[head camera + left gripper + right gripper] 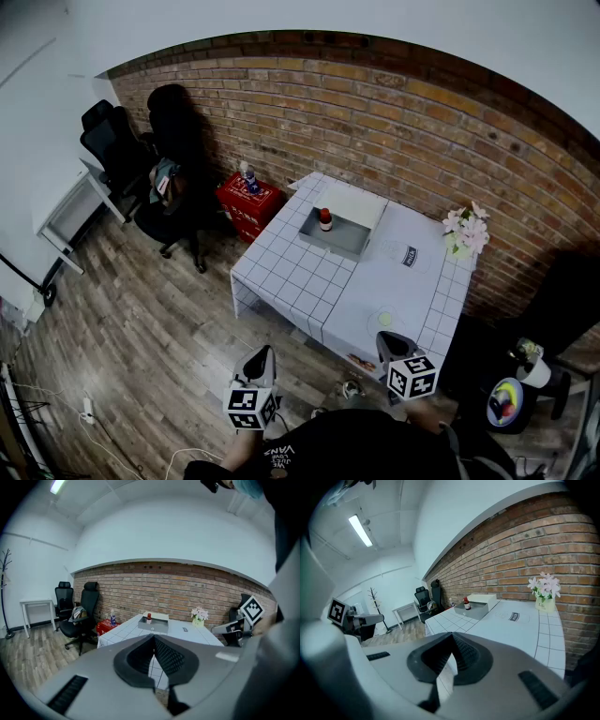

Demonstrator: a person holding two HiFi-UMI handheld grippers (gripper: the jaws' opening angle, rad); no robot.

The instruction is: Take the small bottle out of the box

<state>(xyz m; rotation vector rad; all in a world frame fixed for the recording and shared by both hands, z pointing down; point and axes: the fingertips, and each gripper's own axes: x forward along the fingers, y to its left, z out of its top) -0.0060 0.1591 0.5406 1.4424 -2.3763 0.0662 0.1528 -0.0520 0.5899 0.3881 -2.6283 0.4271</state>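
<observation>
My left gripper (264, 354) and right gripper (388, 342) sit nearest. Both are clenched on nothing, jaws tip to tip in each gripper view. Both are well short of the shallow grey open-topped box (330, 246), which sits across the white grid-patterned table (286, 277).

Risks as I see them:
1. Going in clenched. Closed jaws would just poke the small dark bottle with a red cap (325, 219) and topple it inside the box. Jaws need to open before the box rim.
2. In the head view the bottle stands close to the box's far-left corner, near the flat white lid (354, 203) at the box's back edge. That leaves little room for a jaw between bottle and box wall. A jaw catching the rim would likely shove the whole box, which looks light.
3. It's narrow and upright, so an off-centre pinch probably tips it or lets it twist out.
4. The pot of pale pink flowers (466, 232) is well right of the box, so low risk.

Bottle itself: small, upright, dark body, red cap, what looks like a pale label, alone in the box, not yet touched.
</observation>
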